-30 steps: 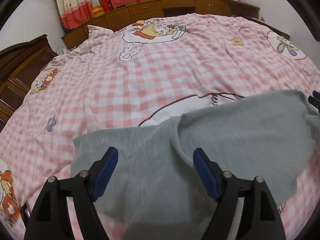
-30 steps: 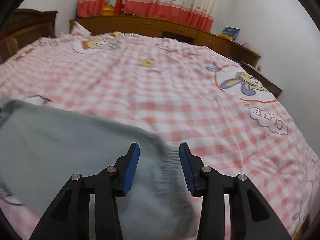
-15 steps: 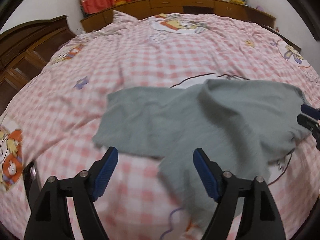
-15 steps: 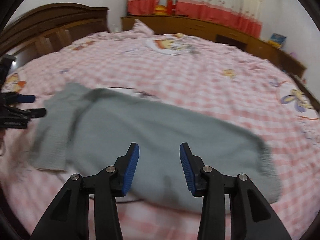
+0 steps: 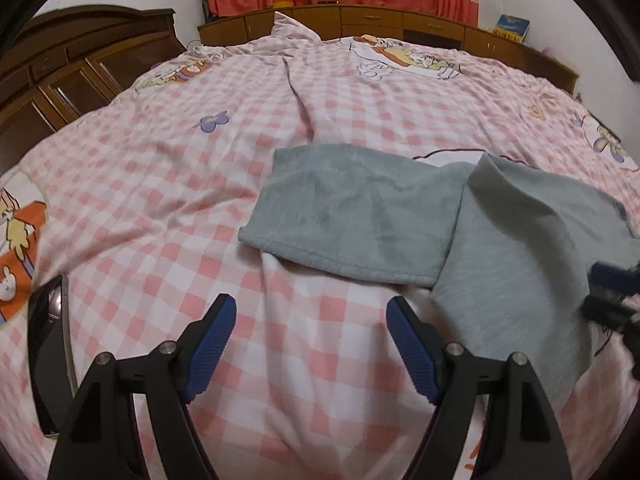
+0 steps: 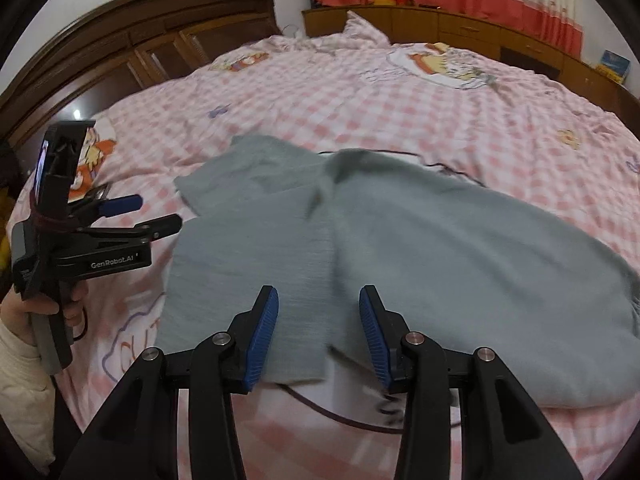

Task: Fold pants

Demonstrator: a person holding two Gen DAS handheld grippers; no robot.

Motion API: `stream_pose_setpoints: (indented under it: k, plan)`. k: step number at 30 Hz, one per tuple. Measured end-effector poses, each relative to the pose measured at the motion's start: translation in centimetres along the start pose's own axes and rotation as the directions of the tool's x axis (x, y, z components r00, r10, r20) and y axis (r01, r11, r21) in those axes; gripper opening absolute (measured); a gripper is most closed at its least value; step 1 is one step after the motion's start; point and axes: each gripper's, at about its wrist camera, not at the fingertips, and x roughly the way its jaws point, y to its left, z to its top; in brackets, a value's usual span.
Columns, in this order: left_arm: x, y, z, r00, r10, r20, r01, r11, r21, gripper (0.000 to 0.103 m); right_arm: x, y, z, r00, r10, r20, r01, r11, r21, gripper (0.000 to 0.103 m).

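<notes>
The grey pants [image 5: 360,216] lie flat on the pink checked bed cover [image 5: 160,184], with one leg folded across the other [image 6: 248,248]. The leg hems point left and the ribbed waistband [image 6: 630,300] is at the right. My left gripper [image 5: 310,320] hangs open over bare cover, just short of the near hem. It also shows in the right wrist view, where the left gripper [image 6: 154,212] is held by a hand [image 6: 44,308]. My right gripper [image 6: 318,308] is open above the near leg's edge, gripping nothing. It is a blur at the right edge as the right gripper [image 5: 612,284].
A dark flat phone-like object [image 5: 48,360] lies on the cover at the near left. A dark wooden headboard [image 6: 132,52] stands on the left. Low wooden cabinets [image 5: 400,24] and red-hemmed curtains run along the far side.
Both views have swung left toward the headboard. Both grippers have drawn back off the fabric, and the pants now lie spread out farther ahead. Neither gripper's opening has changed.
</notes>
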Motion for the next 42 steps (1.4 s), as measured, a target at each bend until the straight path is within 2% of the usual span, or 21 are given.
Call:
stream_pose_setpoints:
  k: [2, 4, 5, 9, 16, 20, 22, 28, 31, 34, 36, 39, 42]
  plan:
    - [-0.1, 0.4, 0.1, 1.000, -0.028, 0.003, 0.028, 0.999, -0.032, 0.081, 1.3, 0.8, 0.3, 0.999, 0.029, -0.036, -0.029, 1.000, -0.001, 0.043]
    - [-0.2, 0.8, 0.1, 0.999, -0.044, 0.010, 0.044, 0.998, -0.050, 0.081, 2.0, 1.5, 0.7, 0.998, 0.049, -0.048, -0.049, 0.999, -0.005, 0.027]
    - [-0.3, 1.0, 0.1, 0.999, -0.045, 0.014, 0.045, 0.997, -0.056, 0.081, 2.2, 1.8, 1.1, 0.997, 0.057, -0.049, -0.058, 0.998, -0.018, 0.009]
    - [-0.5, 2.2, 0.0, 0.997, -0.080, 0.010, 0.081, 0.990, -0.120, 0.081, 2.2, 3.4, 3.7, 0.996, 0.086, -0.017, -0.087, 0.995, -0.058, 0.006]
    - [-0.6, 5.5, -0.3, 0.997, -0.077, 0.016, 0.078, 0.970, -0.228, 0.081, 4.9, 7.3, 10.5, 0.991, 0.135, 0.003, -0.134, 0.986, -0.100, 0.006]
    - [-0.1, 7.5, -0.8, 0.997, -0.073, 0.003, 0.070, 0.947, -0.313, 0.081, 8.8, 8.7, 13.9, 0.985, 0.165, -0.041, -0.168, 0.982, -0.082, 0.006]
    - [0.0, 7.8, -0.9, 0.997, -0.080, 0.003, 0.077, 0.945, -0.318, 0.081, 11.6, 9.2, 15.4, 0.985, 0.155, -0.073, -0.161, 0.983, -0.085, 0.006]
    - [0.7, 7.5, -1.1, 0.997, -0.075, -0.021, 0.065, 0.951, -0.303, 0.081, 17.2, 9.6, 16.9, 0.988, 0.082, -0.130, -0.095, 0.991, -0.095, 0.006]
    - [0.9, 7.5, -1.2, 0.997, -0.074, -0.025, 0.063, 0.950, -0.307, 0.081, 19.0, 9.0, 17.0, 0.983, 0.080, -0.167, -0.091, 0.994, -0.064, 0.006]
    - [1.0, 7.4, -1.2, 0.997, -0.068, -0.027, 0.056, 0.951, -0.304, 0.081, 19.5, 8.6, 16.8, 0.978, 0.107, -0.181, -0.111, 0.994, -0.012, 0.016]
    - [1.1, 7.3, -1.2, 0.998, -0.060, -0.027, 0.049, 0.953, -0.299, 0.081, 19.0, 8.6, 17.1, 0.974, 0.158, -0.163, -0.155, 0.987, 0.029, 0.036]
    - [1.1, 7.1, -1.1, 0.998, -0.053, -0.022, 0.044, 0.956, -0.291, 0.081, 17.3, 8.9, 18.1, 0.977, 0.185, -0.106, -0.182, 0.983, 0.035, 0.038]
    - [0.9, 7.1, -1.1, 0.999, -0.048, -0.017, 0.041, 0.956, -0.290, 0.081, 14.9, 8.7, 18.6, 0.983, 0.175, -0.064, -0.175, 0.985, 0.005, 0.038]
